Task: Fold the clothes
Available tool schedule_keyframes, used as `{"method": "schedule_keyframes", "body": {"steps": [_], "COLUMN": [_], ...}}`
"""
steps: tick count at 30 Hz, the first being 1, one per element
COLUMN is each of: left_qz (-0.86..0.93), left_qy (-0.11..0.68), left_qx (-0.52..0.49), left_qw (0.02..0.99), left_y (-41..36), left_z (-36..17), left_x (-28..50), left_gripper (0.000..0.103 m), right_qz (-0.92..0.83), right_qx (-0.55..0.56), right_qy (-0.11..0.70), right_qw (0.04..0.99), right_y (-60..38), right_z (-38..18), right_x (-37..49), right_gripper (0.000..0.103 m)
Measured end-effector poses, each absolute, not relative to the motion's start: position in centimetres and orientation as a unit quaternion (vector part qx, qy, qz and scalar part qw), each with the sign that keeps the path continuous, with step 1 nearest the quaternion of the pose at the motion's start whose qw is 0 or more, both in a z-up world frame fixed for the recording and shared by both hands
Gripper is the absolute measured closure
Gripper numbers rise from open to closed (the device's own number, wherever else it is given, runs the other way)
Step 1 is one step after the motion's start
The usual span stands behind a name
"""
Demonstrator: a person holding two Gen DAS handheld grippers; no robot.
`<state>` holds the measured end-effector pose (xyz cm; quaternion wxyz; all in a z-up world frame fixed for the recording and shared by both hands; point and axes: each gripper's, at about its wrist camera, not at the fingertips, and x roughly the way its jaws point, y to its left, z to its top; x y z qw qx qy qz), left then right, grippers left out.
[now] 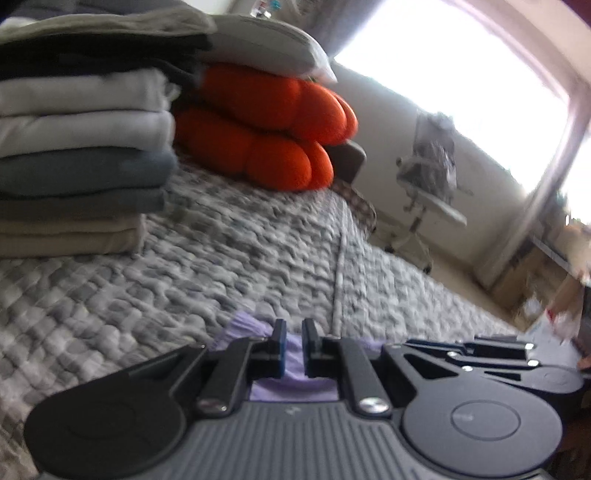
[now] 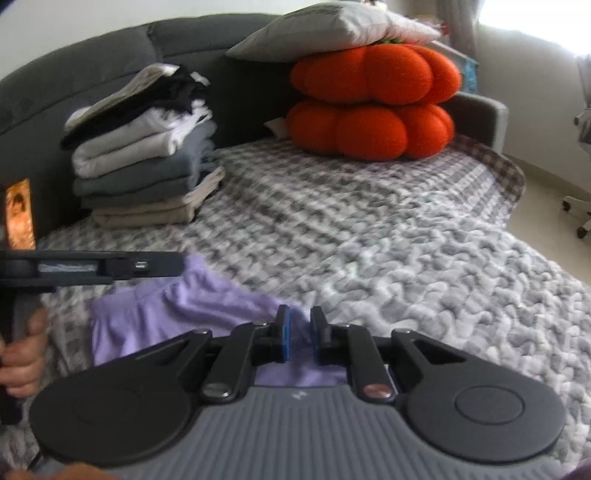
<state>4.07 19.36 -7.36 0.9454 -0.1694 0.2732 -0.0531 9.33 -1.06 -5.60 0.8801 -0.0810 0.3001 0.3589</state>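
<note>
A lilac garment lies bunched on the grey checked bedspread. My right gripper has its jaws nearly closed on the garment's right edge, cloth between them. My left gripper is likewise closed on lilac cloth that shows between and under its fingers. The left gripper also shows in the right wrist view, at the garment's far left corner, held by a hand. A stack of folded clothes stands at the back left of the bed.
Two orange pumpkin cushions under a grey pillow sit at the bed's head against the dark headboard. An office chair stands by the bright window. Boxes and clutter lie on the floor.
</note>
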Motion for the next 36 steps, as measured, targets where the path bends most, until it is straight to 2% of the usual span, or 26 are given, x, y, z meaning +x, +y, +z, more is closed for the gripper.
{"method": "schedule_keyframes", "body": {"steps": [4, 6, 14, 16, 18, 19, 22, 24, 26, 36], "left_qz": [-0.023, -0.011, -0.014, -0.023, -0.033, -0.039, -0.043, -0.046, -0.050, -0.097], "left_qy": [0.299, 0.299, 0.281, 0.275, 0.274, 0.274, 0.277, 0.284, 0.292, 0.319], "left_qx": [-0.152, -0.155, -0.166, -0.170, -0.175, -0.177, -0.176, -0.173, -0.167, -0.133], "left_qw": [0.942, 0.941, 0.945, 0.946, 0.945, 0.945, 0.944, 0.942, 0.940, 0.933], "left_y": [19.1, 19.4, 19.3, 19.2, 19.0, 18.9, 18.5, 18.0, 17.3, 12.5], "left_z": [-8.5, -8.9, -7.5, -7.0, -6.5, -6.2, -5.4, -4.8, -4.3, -2.2], "left_x": [5.0, 5.2, 4.1, 3.7, 3.3, 3.1, 2.6, 2.3, 2.0, 0.7], "left_gripper": [0.095, 0.100, 0.100, 0.100, 0.100, 0.099, 0.094, 0.083, 0.079, 0.064], "right_qz": [0.359, 0.354, 0.335, 0.332, 0.330, 0.329, 0.324, 0.319, 0.314, 0.276], "right_qx": [-0.086, -0.079, -0.067, -0.066, -0.063, -0.063, -0.065, -0.066, -0.067, -0.049], "right_qy": [0.304, 0.305, 0.308, 0.310, 0.312, 0.313, 0.316, 0.319, 0.320, 0.329], "right_qw": [0.878, 0.881, 0.888, 0.888, 0.889, 0.889, 0.889, 0.890, 0.891, 0.902], "right_y": [-0.9, -1.2, -3.1, -3.7, -4.3, -4.5, -5.2, -5.5, -5.9, -9.3], "right_z": [-6.4, -6.4, -5.1, -4.8, -4.5, -4.4, -3.6, -3.1, -2.5, -0.8], "right_x": [9.4, 9.8, 9.6, 9.3, 8.7, 8.3, 7.2, 6.6, 6.0, 3.5], "right_gripper": [0.087, 0.087, 0.085, 0.079, 0.068, 0.068, 0.068, 0.065, 0.061, 0.050]}}
